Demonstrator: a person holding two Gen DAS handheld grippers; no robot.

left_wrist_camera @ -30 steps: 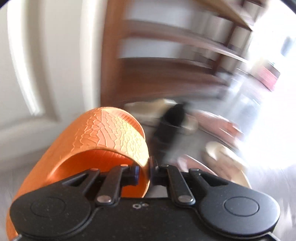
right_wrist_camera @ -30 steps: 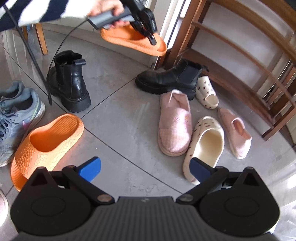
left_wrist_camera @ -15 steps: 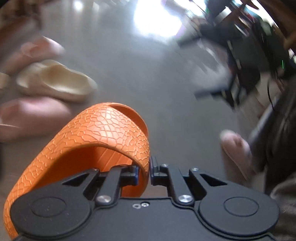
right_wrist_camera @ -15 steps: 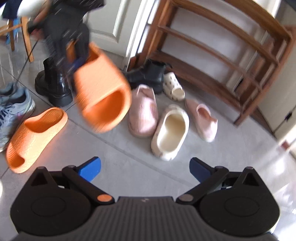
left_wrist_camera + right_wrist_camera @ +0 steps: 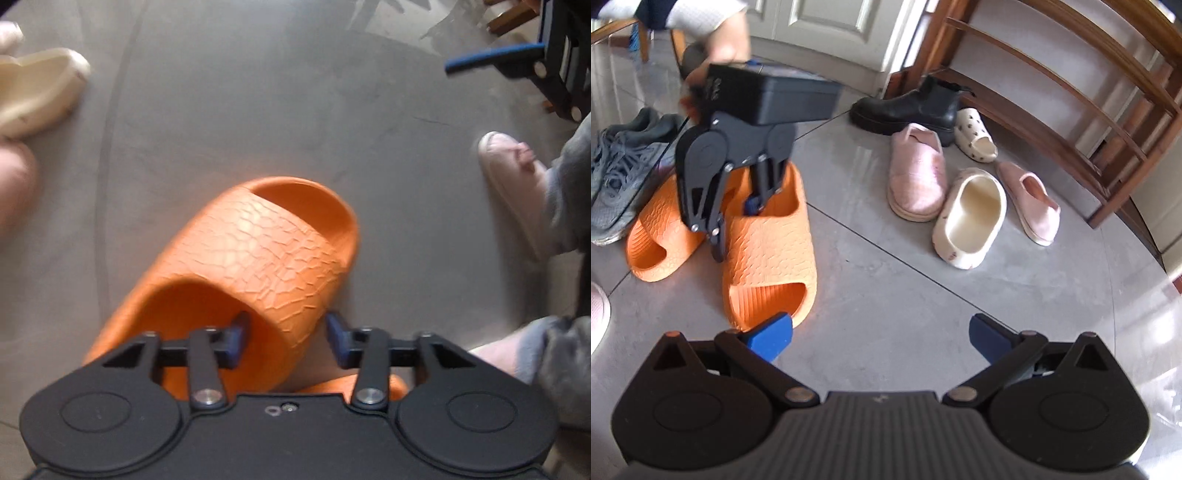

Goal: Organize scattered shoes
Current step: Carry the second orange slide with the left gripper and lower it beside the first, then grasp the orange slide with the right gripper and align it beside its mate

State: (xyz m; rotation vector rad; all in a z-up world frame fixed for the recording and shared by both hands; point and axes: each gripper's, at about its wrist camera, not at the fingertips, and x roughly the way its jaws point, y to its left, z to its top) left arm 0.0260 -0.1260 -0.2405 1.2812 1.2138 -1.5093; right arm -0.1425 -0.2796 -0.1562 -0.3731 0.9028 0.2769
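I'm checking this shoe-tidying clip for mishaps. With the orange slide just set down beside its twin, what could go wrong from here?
1. The left gripper, jaws just opened, straddles the orange slide's strap with one finger inside; lifting off could snag it and drag it from its twin.
2. The open right gripper sits close to the slide's toe and might nudge it.

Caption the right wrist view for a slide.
Left gripper, jaws just opened, over an orange slide set beside its mate.
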